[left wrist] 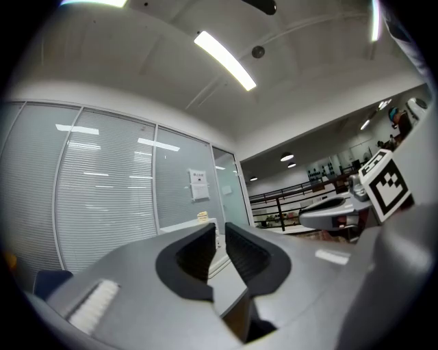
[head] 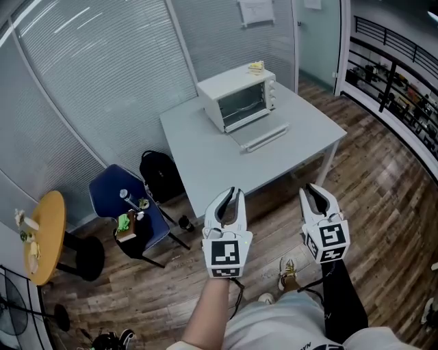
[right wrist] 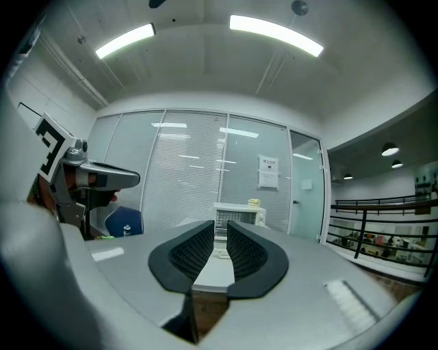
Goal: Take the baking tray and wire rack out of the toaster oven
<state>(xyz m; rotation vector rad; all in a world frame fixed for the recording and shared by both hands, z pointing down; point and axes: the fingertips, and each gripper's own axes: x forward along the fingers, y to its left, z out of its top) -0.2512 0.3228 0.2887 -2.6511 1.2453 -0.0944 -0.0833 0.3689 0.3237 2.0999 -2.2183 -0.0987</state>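
Standing well short of the bench [head: 205,164], the person leaves extraction not yet begun. Toaster oven [head: 238,101] sits at the bench's far end, door [head: 259,135] dropped open; tray and rack, judged inside, are indiscernible. Left tongs [head: 231,195] clenched, empty; right tongs [head: 315,191] slightly parted, empty.

The toaster oven [head: 238,101] stands at the far end of the table [head: 205,157] with its door down, but its dark inside is too small to show whether a baking tray or wire rack sits there. The pale yellow thing [head: 256,67] on its roof is too small to name. The paper notice [head: 256,10] on the far wall is cut by the top edge, its print unreadable. In the left gripper view the left gripper [left wrist: 220,231] hides most of the oven. The clutter [head: 130,217] on the blue chair [head: 109,184] at the left cannot be told apart.
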